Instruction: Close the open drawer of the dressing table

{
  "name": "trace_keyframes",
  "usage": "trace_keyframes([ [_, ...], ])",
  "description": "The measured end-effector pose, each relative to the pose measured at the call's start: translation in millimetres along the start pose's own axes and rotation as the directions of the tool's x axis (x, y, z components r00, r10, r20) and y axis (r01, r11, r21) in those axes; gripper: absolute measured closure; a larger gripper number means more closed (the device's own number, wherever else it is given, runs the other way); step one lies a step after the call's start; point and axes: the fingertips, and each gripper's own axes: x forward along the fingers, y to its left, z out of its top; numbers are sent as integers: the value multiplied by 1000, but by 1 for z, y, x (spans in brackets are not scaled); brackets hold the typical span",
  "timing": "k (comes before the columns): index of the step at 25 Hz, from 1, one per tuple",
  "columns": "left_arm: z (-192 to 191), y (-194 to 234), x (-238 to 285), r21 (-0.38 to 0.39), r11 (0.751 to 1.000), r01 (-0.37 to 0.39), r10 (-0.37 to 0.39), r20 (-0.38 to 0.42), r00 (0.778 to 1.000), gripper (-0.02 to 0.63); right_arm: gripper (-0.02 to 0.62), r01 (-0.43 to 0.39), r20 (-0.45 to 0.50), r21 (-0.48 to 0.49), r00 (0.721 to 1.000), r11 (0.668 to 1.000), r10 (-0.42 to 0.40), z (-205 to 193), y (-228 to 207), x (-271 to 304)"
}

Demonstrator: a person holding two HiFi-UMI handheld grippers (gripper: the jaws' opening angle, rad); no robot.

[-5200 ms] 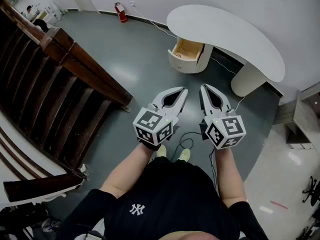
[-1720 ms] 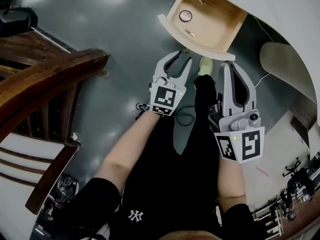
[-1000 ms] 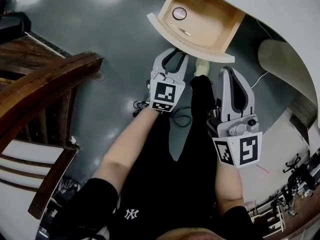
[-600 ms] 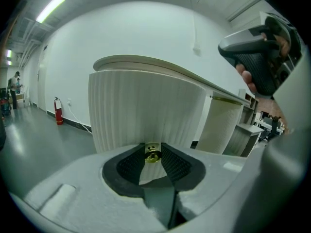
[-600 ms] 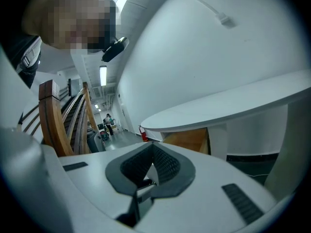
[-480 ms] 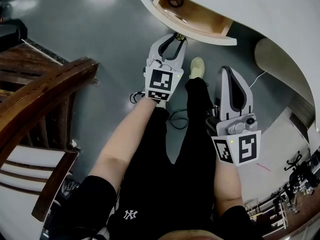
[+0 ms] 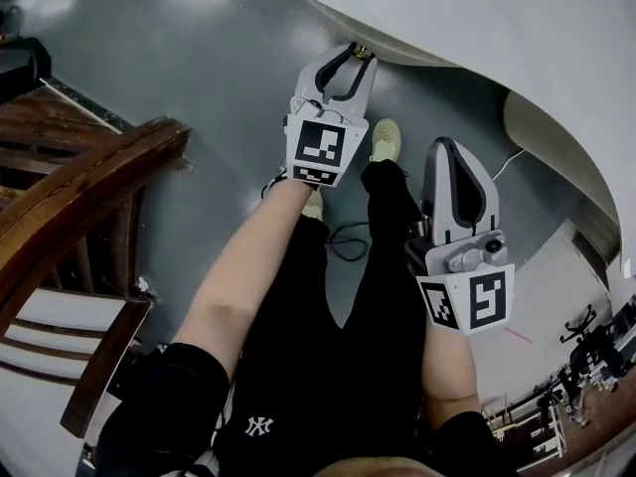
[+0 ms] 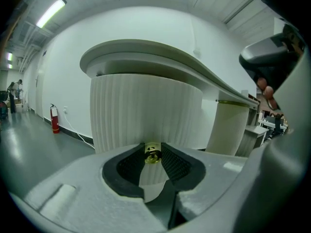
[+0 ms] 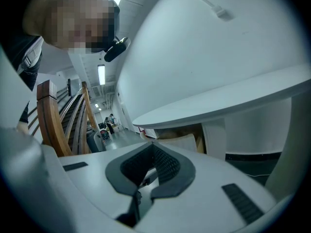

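Two pairs of tongs show in the head view, and only one is at work. The left tongs (image 7: 356, 56) reach out on a stretched arm, their tips right under the rim of the white tabletop (image 7: 517, 28). The right tongs (image 7: 448, 145) hang nearer the body, above the grey floor (image 7: 199, 87) and touching nothing. From up there the tabletop covers the drawer (image 8: 146, 110) entirely; only a glint of brass shows at the left tips.

The left gripper view supplies what is hidden. The drawer's ribbed white front fills the middle, curved like a drum. Its small brass knob (image 8: 152, 154) sits in the narrow gap between the tips of the left tongs, which stand a little apart on either side of it. A second ribbed pedestal (image 8: 228, 125) stands to the right, and a red fire extinguisher (image 8: 55, 118) stands by the far wall.

The right gripper view shows its own tongs clenched tip to tip with nothing in them. Past them, small and low under the tabletop, a strip of bare wood (image 9: 175, 132) shows above a cream panel (image 9: 183, 142), so the drawer seems not quite fully home. A wooden stair railing (image 9: 48, 115) rises at that view's left.
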Motion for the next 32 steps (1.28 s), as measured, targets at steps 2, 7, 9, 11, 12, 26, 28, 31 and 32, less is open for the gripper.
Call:
trace_keyframes([
  [2,4,2,8,2,1000,-2,2,9,1000,495,580,-1,-2,0,1000,1000,1,-1,-4,2],
  [7,15,6,28,12,1000,-1,1,32,999,495,580,-1,-4,-2,1000,1000,1,0,-13,8],
  [9,18,7,36,13,1000,-1,0,41,999,495,580,0,-4,-2,1000,1000,0,0,-16,11],
  [11,21,8,43,15,1000,1,-1,50,999,495,580,0,-5,-2,1000,1000,0,1,-19,13],
  [12,22,9,46,18,1000,2,-3,54,999,495,580,0,-4,-3,1000,1000,0,1,-20,14],
  [26,36,11,64,42,999,12,-17,107,994,495,580,11,10,-9,1000,1000,-11,5,-27,15],
  [28,35,10,64,41,999,27,-31,98,995,494,580,7,8,-8,1000,1000,-7,6,-25,14],
  [31,39,8,63,46,997,54,-58,99,993,494,580,-2,-1,-6,1000,1000,2,8,-20,13],
  [32,41,8,61,50,997,60,-65,100,993,494,580,-4,-4,-7,1000,1000,4,9,-18,12],
])
